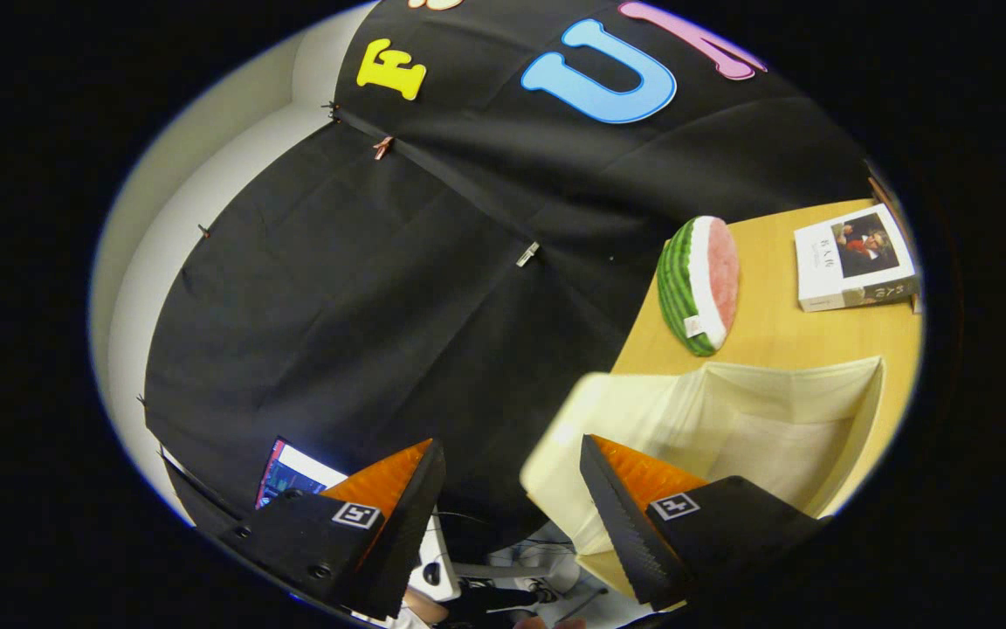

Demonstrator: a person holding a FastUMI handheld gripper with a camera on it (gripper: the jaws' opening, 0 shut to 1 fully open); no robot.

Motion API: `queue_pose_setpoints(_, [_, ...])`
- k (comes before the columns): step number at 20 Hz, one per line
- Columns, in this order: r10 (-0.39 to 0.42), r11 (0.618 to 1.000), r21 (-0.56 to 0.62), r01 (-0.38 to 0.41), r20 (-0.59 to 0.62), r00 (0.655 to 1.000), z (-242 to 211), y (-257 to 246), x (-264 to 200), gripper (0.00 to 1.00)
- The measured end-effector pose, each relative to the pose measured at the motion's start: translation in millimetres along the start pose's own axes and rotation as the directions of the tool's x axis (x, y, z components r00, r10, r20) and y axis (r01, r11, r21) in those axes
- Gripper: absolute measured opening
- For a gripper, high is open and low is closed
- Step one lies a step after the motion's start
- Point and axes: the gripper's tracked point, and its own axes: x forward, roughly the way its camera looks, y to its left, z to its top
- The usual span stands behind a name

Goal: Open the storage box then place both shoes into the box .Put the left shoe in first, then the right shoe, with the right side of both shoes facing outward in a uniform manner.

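Gripper view: jaws [512, 489] apart, clamped on nothing. Pale box [730, 419] on bench [817, 336], its near corner just ahead of right finger [621, 507], left finger off bench edge. Watermelon slice [698, 284] beyond box; book [855, 258] further along, well apart.

The white book [852, 258] on the wooden table [774, 328] carries a few printed characters beside its cover picture and along its spine, too small to read. The small white tag [693, 327] on the watermelon slice [697, 284] is also not legible. Each finger of the gripper [510, 444] bears a square black-and-white marker [356, 514]; the fingers stand wide apart, holding nothing.
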Motion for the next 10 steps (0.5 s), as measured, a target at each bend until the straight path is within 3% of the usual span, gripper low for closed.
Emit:
queue_pose_setpoints(5, [-0.21, 0.971, -0.108, 0.215, 0.053, 0.976, 1.7, -66.4, -70.4, 0.97])
queue_pose_setpoints(10, [-0.448, 0.871, -0.188, 0.453, 0.074, 0.891, -18.7, -140.7, -160.4, 0.97])
